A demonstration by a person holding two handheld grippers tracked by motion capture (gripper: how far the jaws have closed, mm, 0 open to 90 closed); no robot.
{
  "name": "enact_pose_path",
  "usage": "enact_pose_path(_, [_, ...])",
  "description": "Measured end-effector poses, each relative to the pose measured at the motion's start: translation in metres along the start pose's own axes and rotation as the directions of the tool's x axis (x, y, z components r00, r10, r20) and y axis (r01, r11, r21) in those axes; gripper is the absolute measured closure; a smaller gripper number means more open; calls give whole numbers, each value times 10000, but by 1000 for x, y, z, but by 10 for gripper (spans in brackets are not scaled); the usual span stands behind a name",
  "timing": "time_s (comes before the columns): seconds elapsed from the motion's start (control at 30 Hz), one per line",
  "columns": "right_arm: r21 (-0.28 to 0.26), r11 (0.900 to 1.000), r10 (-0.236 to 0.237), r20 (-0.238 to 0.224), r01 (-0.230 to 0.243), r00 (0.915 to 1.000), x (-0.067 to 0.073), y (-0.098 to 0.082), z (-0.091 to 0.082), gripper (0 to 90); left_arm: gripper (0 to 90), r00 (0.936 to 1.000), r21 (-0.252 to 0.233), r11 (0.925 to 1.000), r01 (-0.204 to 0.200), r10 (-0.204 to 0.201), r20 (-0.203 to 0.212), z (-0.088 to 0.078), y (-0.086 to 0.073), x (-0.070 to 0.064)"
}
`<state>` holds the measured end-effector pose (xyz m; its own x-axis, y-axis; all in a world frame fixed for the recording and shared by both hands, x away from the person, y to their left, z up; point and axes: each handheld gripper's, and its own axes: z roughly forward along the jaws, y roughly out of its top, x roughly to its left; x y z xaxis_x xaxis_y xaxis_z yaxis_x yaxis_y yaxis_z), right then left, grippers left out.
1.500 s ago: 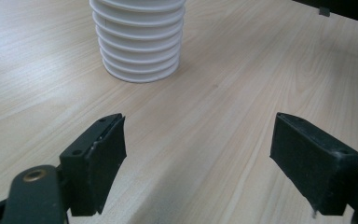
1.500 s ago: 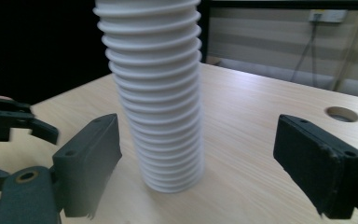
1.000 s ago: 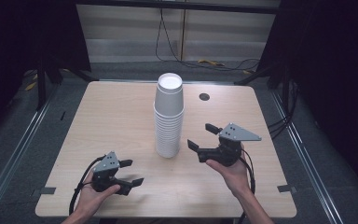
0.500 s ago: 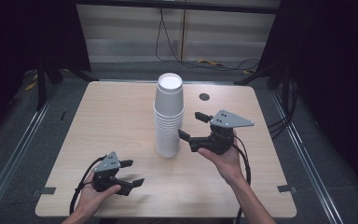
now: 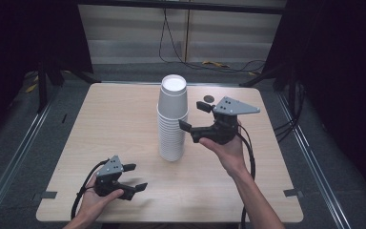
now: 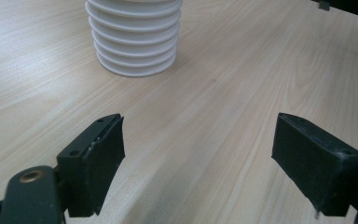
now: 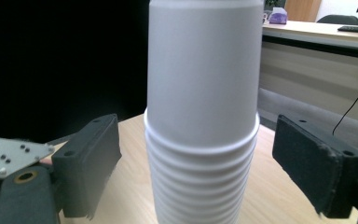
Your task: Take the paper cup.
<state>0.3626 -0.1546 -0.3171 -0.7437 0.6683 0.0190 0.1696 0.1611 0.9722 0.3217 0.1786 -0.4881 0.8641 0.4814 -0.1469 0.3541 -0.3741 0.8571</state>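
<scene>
A tall stack of white paper cups (image 5: 172,119) stands upright in the middle of the light wooden table (image 5: 114,114). My right gripper (image 5: 194,116) is raised just right of the stack's upper part, open. In the right gripper view the stack (image 7: 203,116) rises between the two jaws of that gripper (image 7: 198,168), with a gap on each side. My left gripper (image 5: 134,176) rests low near the table's front left, open, nothing between its fingers. In the left gripper view the stack's base (image 6: 135,42) stands beyond this gripper (image 6: 198,154), well apart from it.
A small dark round disc (image 5: 209,98) lies on the table behind the right gripper. Cables trail from both grippers toward the front edge. Bare wood spreads left and right of the stack. Grey floor and metal rails (image 5: 14,162) flank the table.
My right gripper has risen and moved left, up to the stack's upper part. The left gripper has stayed where it was.
</scene>
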Motion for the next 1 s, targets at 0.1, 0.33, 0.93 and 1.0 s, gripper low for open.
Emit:
enact_pose_path(0.1, [175,9998,121,-251,-116,9996,-4,11,3,137,167,10000,22,10000,22,-22,13,0,0,0])
enact_pose_path(0.33, [437,9990,146,-569,-121,9983,-8,25,14,136,168,10000,-14,10000,13,-13,1,0,0,0])
enact_pose_path(0.93, [803,9957,-425,-428,458,9982,-10,54,37,139,168,10000,8,10000,39,-39,-45,1,-1,0])
enact_pose_path(1.0, [829,9957,-387,-443,422,9983,-12,56,40,138,167,10000,14,10000,10,-10,-42,1,-1,0])
